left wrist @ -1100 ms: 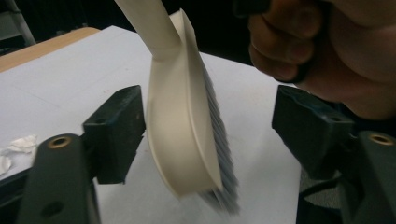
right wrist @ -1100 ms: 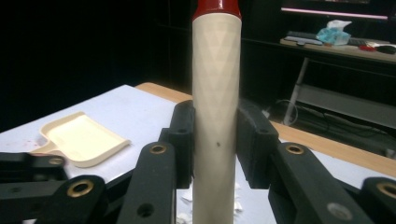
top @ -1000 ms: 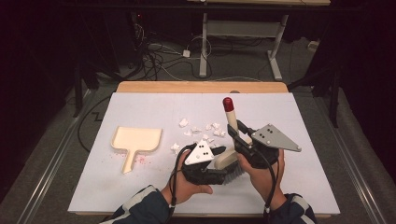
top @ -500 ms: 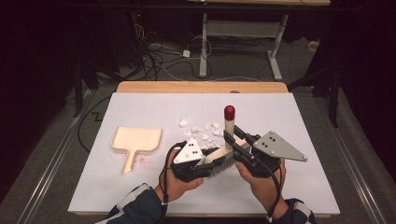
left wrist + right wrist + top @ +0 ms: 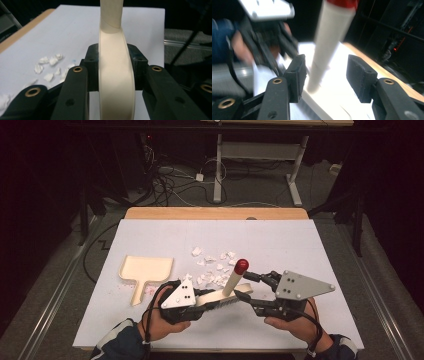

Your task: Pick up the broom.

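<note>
Where the left gripper (image 5: 113, 75) clamps, brush (image 5: 115, 82) bristles hide.

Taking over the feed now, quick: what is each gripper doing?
Left gripper: shut on the brush.
Right gripper: just opened; brush handle between the jaws, not pressed.

Your left gripper (image 5: 207, 298) and right gripper (image 5: 243, 286) have black jaws with brass-ringed screw holes, each topped by a grey three-cornered plate dotted with small holes. Black cables trail behind them. You wear dark blue sleeves (image 5: 117, 347).
</note>
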